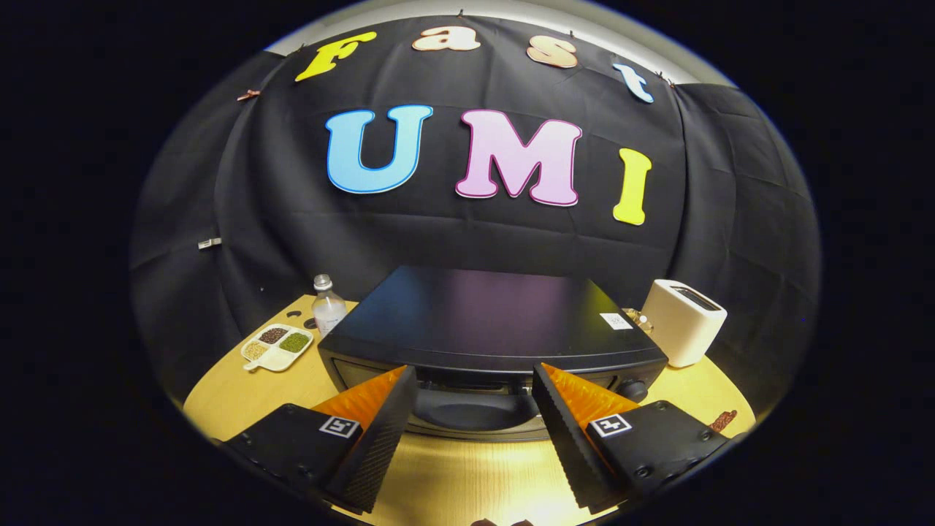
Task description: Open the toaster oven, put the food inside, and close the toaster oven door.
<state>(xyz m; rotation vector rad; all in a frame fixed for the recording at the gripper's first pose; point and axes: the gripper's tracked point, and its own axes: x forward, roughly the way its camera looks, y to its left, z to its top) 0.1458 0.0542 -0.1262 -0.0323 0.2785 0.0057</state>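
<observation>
At the middle of the round wooden table (234,398) sits the black toaster oven (486,321), front face toward the camera, its door (475,409) hanging partly open below the top panel — a knob (634,389) shows at the front's right end. The gripper (475,380) is held just before that front, fingers spread wide apart, nothing between them, tips level with the door's upper edge. Left of the oven: a four-part dish of grains (276,346) and a clear bottle (328,305). Right of it — a white toaster (684,321). A small brown piece (722,420) lies near the table's right rim.
</observation>
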